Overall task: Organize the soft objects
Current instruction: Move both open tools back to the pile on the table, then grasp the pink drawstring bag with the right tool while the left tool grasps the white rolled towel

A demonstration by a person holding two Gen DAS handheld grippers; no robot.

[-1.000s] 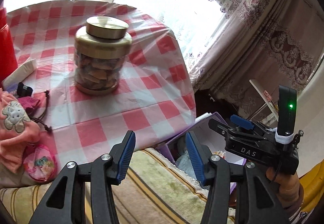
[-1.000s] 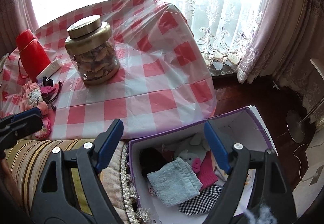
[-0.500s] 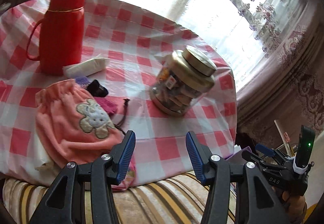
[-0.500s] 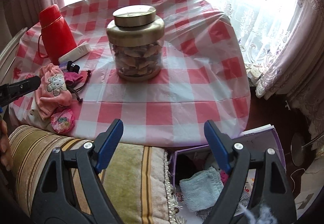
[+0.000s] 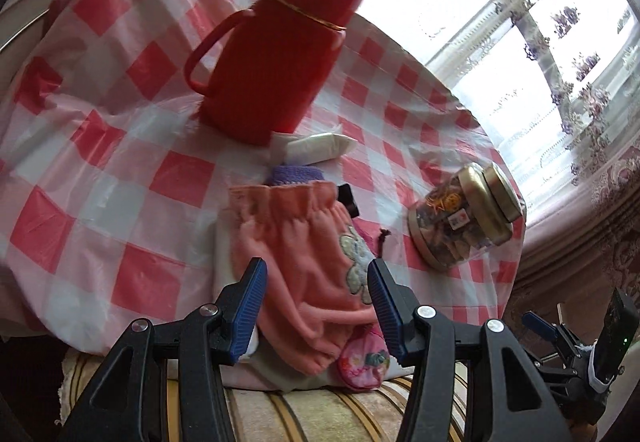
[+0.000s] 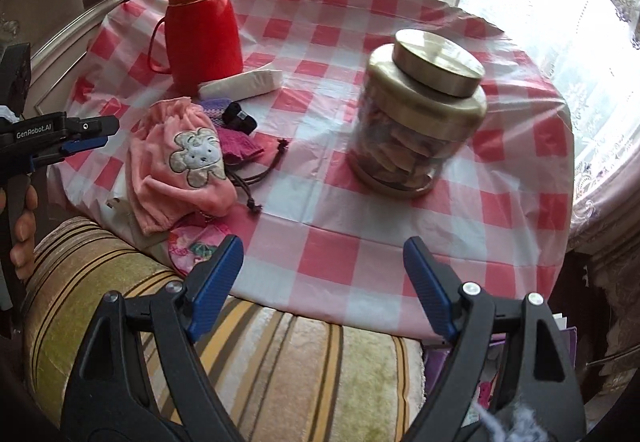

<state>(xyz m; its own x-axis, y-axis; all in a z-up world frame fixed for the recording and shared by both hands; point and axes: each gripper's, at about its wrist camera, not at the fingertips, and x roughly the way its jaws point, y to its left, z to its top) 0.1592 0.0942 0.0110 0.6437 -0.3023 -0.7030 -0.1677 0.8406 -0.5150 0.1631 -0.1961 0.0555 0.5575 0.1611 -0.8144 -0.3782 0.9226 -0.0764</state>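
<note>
A pink velvet pouch (image 5: 304, 262) with a white bear patch lies at the near edge of the checked table (image 5: 120, 178); it also shows in the right wrist view (image 6: 176, 166). My left gripper (image 5: 318, 290) is open and frames the pouch in its own view. From the right wrist view it (image 6: 96, 134) hangs just left of the pouch, apart from it. A small round pink purse (image 6: 196, 242), a magenta drawstring pouch (image 6: 240, 148) and a purple knit piece (image 6: 214, 108) lie around the pouch. My right gripper (image 6: 322, 262) stands wide open over the table's front edge, holding nothing.
A red thermos (image 6: 200, 26), a white tissue pack (image 6: 244, 84) and a gold-lidded glass jar (image 6: 416, 114) stand on the table. A striped cushion (image 6: 280, 362) lies below the front edge. A corner of the purple box (image 6: 560, 342) shows at lower right. Lace curtains hang behind.
Both grippers swung left, from over the purple box toward the table. The pink pouch now sits between the left fingers in view; the box has nearly left the right view.
</note>
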